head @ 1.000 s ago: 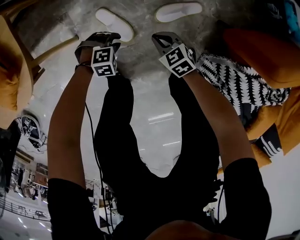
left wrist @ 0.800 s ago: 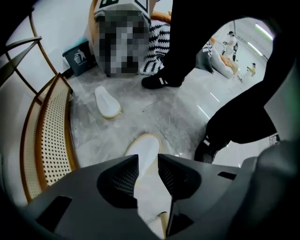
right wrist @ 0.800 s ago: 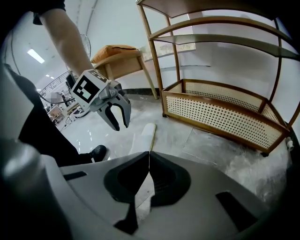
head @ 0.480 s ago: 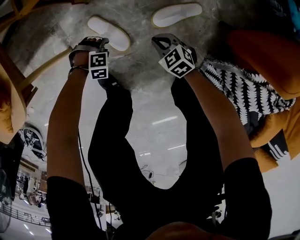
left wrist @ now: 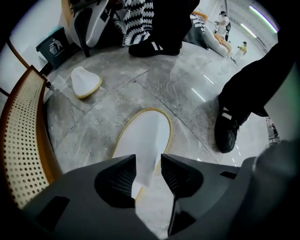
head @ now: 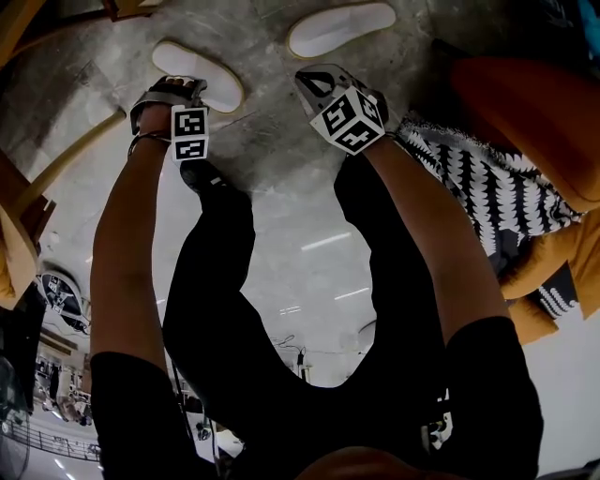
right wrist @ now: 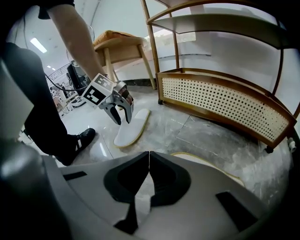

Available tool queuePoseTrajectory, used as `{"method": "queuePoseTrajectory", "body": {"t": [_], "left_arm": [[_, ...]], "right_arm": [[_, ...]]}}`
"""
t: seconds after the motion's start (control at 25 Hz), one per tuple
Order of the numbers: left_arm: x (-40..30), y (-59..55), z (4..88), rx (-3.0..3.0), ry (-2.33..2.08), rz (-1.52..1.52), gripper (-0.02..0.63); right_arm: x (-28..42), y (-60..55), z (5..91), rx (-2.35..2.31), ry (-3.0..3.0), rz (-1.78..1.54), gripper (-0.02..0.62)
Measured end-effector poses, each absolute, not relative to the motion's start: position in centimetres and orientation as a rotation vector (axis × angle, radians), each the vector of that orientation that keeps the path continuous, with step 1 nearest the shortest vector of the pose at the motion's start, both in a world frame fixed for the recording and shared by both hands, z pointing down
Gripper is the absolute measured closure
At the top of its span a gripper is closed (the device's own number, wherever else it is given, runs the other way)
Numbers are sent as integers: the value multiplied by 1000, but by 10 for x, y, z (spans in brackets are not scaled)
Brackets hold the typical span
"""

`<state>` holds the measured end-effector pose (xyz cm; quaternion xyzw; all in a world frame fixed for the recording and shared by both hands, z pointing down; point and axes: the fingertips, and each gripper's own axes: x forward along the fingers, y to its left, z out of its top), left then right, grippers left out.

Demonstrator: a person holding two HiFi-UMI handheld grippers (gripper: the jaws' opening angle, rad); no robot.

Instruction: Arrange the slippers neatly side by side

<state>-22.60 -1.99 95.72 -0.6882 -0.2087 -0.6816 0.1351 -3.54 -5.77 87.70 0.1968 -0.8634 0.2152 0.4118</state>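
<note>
– White slippers with a yellowish rim, two of them, both flat on the grey stone floor [head: 272, 122]
– Where do they lie?
– The left slipper [left wrist: 143, 136] is right under my left tongs [left wrist: 147, 171]. The right slipper [head: 339, 28] lies well apart from it, ahead of my right tongs [right wrist: 149, 161]. The two point different ways, so they are not side by side yet.
– What are the left tongs doing?
– They hang over the near end of the left slipper with the jaws a moderate gap apart, and that end of the slipper shows between them. I can't tell whether the tips touch it, but they have not closed on it.
– And the right?
– Jaws pressed together, tip to tip, with nothing in them. They hover above the floor, and the rim of the right slipper peeks out just behind the right jaw.
– Anything else around?
– A rattan shelf [right wrist: 220, 101] on a wooden frame stands beyond the slippers. A black-and-white patterned cloth [head: 487, 178] shows by my right arm against an orange cushion [head: 525, 103]. My black shoe [left wrist: 229, 133] with white stripes is planted to the right of the left slipper
</note>
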Motion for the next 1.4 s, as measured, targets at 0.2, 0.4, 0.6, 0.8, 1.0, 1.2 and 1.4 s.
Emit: {"method": "queuePoseTrajectory", "body": {"t": [0.2, 0.4, 0.6, 0.8, 1.0, 1.2, 1.4], "left_arm": [[-221, -24, 960, -1981, -582, -1952, 542], [-219, -26, 951, -2030, -512, -1982, 574], [-214, -23, 924, -2173, -404, -2090, 581], [-209, -22, 889, -2361, -214, -2214, 583], [-202, -23, 859, -2622, 200, -2372, 584], [-190, -19, 844, -2837, 752, -2480, 584], [-173, -14, 844, -3022, 1393, -2461, 584]], "right_arm": [[-24, -67, 882, 556, -2145, 576, 563], [-22, -65, 878, 546, -2137, 568, 563], [-12, -57, 863, 553, -2112, 589, 563], [16, -56, 846, 612, -2046, 646, 563], [40, -58, 821, 633, -2002, 636, 564], [49, -61, 797, 599, -2013, 599, 563], [42, -60, 783, 507, -2046, 522, 563]]}}
